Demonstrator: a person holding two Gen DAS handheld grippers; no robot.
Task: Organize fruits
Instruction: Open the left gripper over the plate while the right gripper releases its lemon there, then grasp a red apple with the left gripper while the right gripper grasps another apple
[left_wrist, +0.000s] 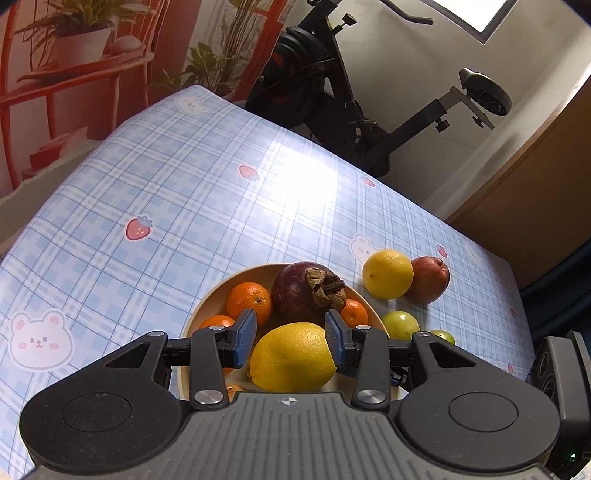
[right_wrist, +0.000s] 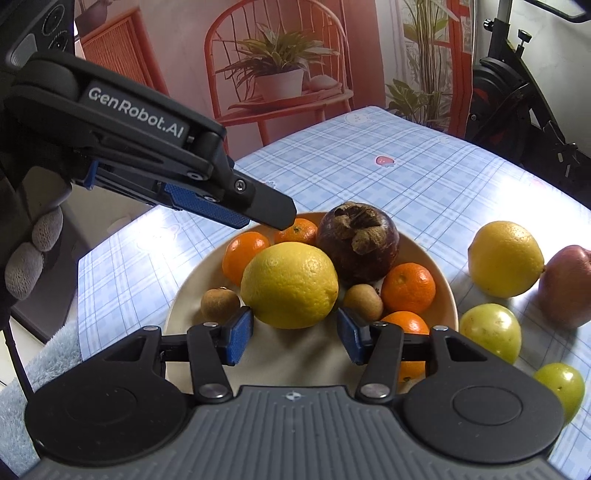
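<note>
Checked tablecloth (left_wrist: 155, 177), exercise bike (left_wrist: 332, 85), perhaps printed backdrop (right_wrist: 280, 74)

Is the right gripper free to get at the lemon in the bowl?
Probably yes. The right gripper has open jaws just short of the lemon, which sits on top in the bowl. The left gripper hovers behind it, not between.
</note>
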